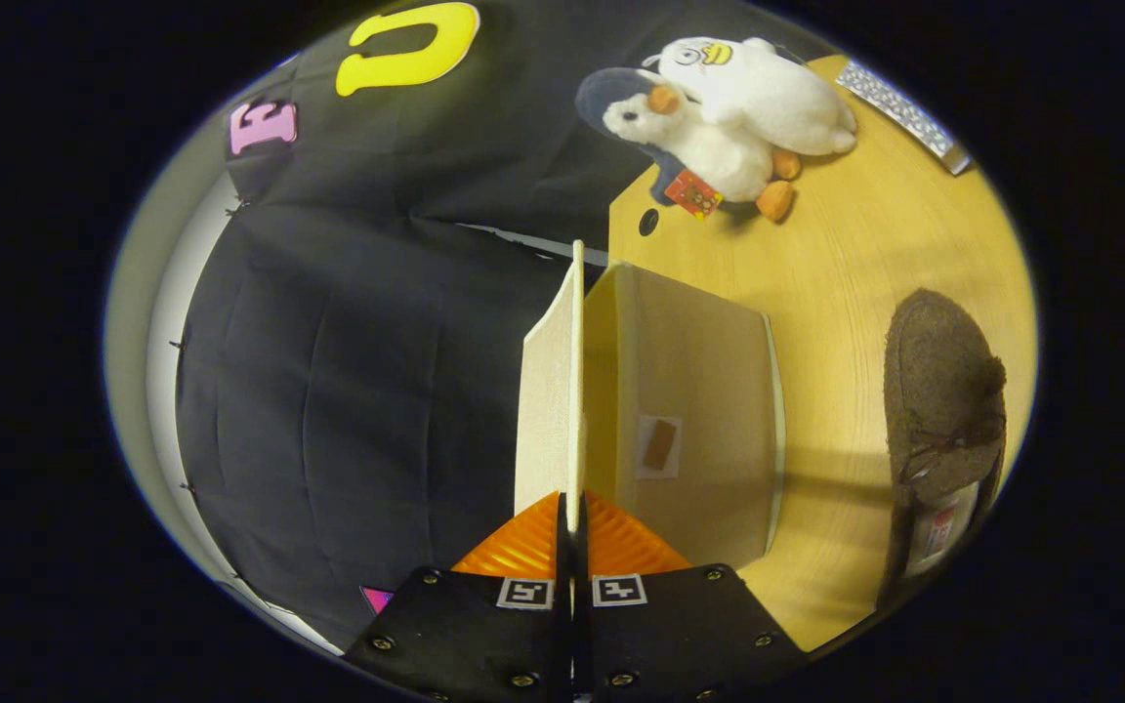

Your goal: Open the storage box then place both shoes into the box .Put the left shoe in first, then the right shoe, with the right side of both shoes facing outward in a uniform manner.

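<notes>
The box (699, 410) is pale, smooth-walled and squarish, standing on the wood-grain counter (875, 254). Its thin flat lid (562, 391) stands edge-on, swung up along the box's near side. The gripper (573, 527) is rolled sideways, so the counter runs up the view, and its jaws are closed on the lid's lower edge, ribbed pads pressing both faces. A fuzzy brown moccasin-style shoe (943, 391) with a lace bow lies on the counter beyond the box. Two plush penguins (719, 117) sit farther off.
</notes>
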Demonstrator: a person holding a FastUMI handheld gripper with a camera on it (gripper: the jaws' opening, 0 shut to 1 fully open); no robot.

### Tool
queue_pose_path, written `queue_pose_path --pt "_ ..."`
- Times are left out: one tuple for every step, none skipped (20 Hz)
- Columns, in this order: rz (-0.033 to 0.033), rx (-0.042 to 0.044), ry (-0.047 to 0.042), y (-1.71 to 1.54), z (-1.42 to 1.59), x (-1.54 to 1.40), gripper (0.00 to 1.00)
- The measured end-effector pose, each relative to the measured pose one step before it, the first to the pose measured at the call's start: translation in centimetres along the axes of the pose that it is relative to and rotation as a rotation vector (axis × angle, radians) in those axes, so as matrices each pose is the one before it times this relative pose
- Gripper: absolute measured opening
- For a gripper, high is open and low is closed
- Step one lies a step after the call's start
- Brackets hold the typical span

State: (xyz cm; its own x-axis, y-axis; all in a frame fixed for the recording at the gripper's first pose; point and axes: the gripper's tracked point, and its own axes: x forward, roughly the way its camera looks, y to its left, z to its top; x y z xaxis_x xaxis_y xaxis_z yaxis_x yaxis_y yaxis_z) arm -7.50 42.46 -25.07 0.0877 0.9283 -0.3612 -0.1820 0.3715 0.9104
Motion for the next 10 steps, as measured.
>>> queue_pose_path --pt "0.00035 -0.02189 -0.00484 1.294 0.200 -0.091 0.00" --pt "0.00054 -0.01843 -0.00955 1.548 0.199 -0.085 0.00" --pt "-0.00722 -0.01754 -0.00882 1.430 0.296 0.081 0.00" --pt "-0.02004 -0.01728 -0.00897 1.071 0.119 0.030 0.00" --pt "-0.03354 -0.02316 -0.00841 0.906 0.248 0.141 0.00" --pt "-0.02857 -0.02995 -0.00406 1.128 0.045 0.190 0.00" --pt "-0.01103 -0.02771 -0.00605 1.342 0.221 0.389 0.00" --pt "0.00351 -0.02628 -0.00110 1.871 -0.005 0.484 0.00" --pt "0.00000 -0.02727 0.00167 1.696 0.112 0.681 0.00" --pt "0.00212 -0.02752 0.00028 1.537 0.129 0.560 0.00"
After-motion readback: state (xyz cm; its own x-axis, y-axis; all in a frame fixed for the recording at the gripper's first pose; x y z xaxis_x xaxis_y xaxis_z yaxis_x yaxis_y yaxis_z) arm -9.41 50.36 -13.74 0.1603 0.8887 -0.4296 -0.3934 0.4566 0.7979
